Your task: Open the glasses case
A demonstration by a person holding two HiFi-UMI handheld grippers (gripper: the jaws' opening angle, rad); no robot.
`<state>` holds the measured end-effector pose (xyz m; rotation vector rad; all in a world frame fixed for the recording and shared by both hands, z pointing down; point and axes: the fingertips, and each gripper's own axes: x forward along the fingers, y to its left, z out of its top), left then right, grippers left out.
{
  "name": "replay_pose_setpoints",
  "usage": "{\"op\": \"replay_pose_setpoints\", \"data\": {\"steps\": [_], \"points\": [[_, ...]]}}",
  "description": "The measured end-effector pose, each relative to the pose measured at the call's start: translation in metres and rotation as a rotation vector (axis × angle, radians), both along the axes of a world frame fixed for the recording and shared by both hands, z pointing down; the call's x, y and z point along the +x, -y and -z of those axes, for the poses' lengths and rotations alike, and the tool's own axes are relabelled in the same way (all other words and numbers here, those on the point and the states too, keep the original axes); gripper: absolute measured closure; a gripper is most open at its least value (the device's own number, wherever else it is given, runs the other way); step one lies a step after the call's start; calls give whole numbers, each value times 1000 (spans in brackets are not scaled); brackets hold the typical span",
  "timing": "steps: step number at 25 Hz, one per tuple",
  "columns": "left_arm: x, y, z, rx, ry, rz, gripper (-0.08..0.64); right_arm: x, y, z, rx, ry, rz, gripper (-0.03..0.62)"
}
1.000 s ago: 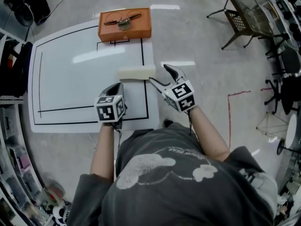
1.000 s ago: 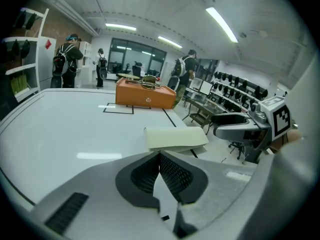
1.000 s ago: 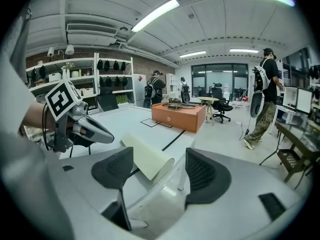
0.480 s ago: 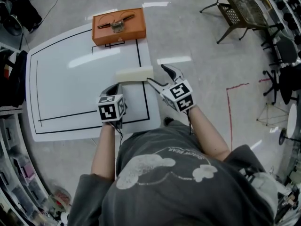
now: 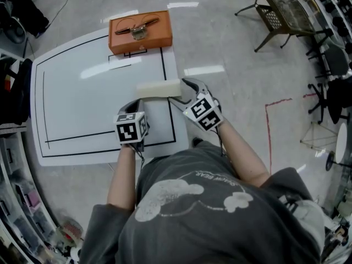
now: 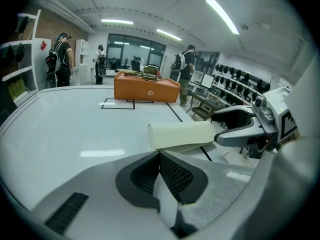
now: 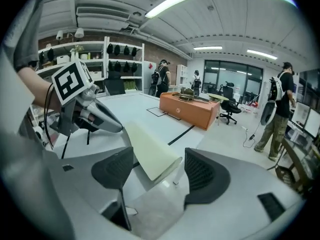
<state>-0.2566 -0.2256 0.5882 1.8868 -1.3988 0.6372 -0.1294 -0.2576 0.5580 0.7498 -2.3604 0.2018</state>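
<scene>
One smooth cream oblong case [image 5: 159, 88], seemingly shut

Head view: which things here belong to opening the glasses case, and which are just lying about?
Belongs to the job:
- glasses case, at the table's near right edge
- right gripper, jaws apart with the case's end between them
- left gripper, jaws together, just short of the case

Lying about:
- orange box at the far edge
- chair on the floor
</scene>
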Motion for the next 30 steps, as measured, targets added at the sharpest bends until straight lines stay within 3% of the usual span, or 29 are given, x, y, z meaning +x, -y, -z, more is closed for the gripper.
{"op": "replay_pose_setpoints", "data": {"steps": [8,12,27,30], "points": [[-1,0,1,-4,-5,8,557,-6,1,-19,114,-184,145,275],[-1,1,1,-5,-4,11,557,-7,3,-21,155,-222,170,287],[-1,0,-2,-10,-3,26,557,-8,6,-9,100,-166,171,328],[-1,-1,-2,-14,-3,31,557,-11,7,-2,110,-150,179,389]]}}
